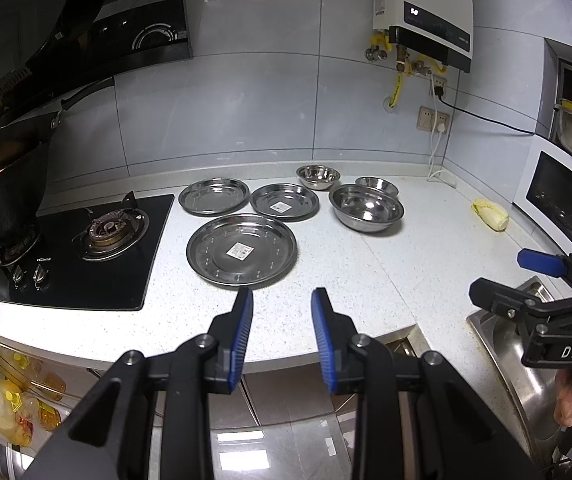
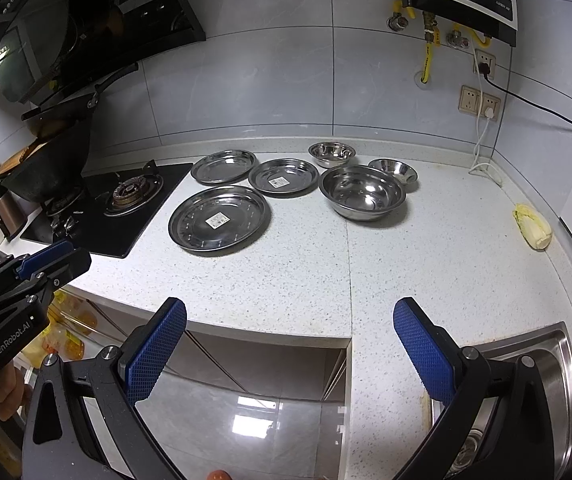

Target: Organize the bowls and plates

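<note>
Three steel plates lie on the white counter: a large near one (image 1: 241, 250) (image 2: 219, 218), a back left one (image 1: 213, 196) (image 2: 223, 166) and a middle one (image 1: 284, 202) (image 2: 283, 178). Three steel bowls stand to their right: a large one (image 1: 366, 208) (image 2: 362, 192), a small back one (image 1: 318, 176) (image 2: 332, 153) and a small right one (image 1: 378, 185) (image 2: 393, 170). My left gripper (image 1: 281, 298) is open and empty, just short of the near plate. My right gripper (image 2: 290, 314) is open wide and empty, over the counter's front edge.
A black gas hob (image 1: 73, 252) with a dark pot (image 1: 3, 200) is at the left. A steel sink (image 2: 534, 384) is at the front right. A piece of cabbage (image 1: 490, 215) lies near a white microwave (image 1: 562, 204). A cabinet below stands open.
</note>
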Available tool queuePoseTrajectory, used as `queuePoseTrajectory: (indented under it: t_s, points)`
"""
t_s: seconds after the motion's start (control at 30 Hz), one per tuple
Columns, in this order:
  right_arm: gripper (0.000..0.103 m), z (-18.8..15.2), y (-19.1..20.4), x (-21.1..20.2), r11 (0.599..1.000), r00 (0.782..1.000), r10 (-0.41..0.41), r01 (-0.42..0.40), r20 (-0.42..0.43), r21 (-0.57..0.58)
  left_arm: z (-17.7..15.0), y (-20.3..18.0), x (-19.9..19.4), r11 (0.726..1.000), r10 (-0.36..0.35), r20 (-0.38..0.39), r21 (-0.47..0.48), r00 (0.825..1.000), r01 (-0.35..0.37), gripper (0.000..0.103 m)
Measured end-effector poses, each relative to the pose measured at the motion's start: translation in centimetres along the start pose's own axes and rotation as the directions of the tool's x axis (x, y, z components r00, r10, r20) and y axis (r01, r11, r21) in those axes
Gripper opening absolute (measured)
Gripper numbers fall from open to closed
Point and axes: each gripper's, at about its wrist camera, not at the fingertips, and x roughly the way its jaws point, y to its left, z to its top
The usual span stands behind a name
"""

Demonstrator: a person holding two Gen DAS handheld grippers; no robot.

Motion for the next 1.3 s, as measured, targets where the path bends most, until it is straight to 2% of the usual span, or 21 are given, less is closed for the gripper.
queuePoseTrajectory:
  t_s: [0.67,1.3]
  points:
    - [0.102,0.3,0.2,0.0,1.0,1.0,0.004,-0.004,0.006,-0.013,0.6,0.0,0.0,0.999,-0.021,-0.005,-0.034,1.0,0.021,0.029]
    - [0.102,0.5,0.4,0.1,1.0,1.0,0.01,-0.01,0.008,-0.015,1.1,0.3,0.0,0.999,-0.004,-0.011,-0.04,1.0,0.003,0.029]
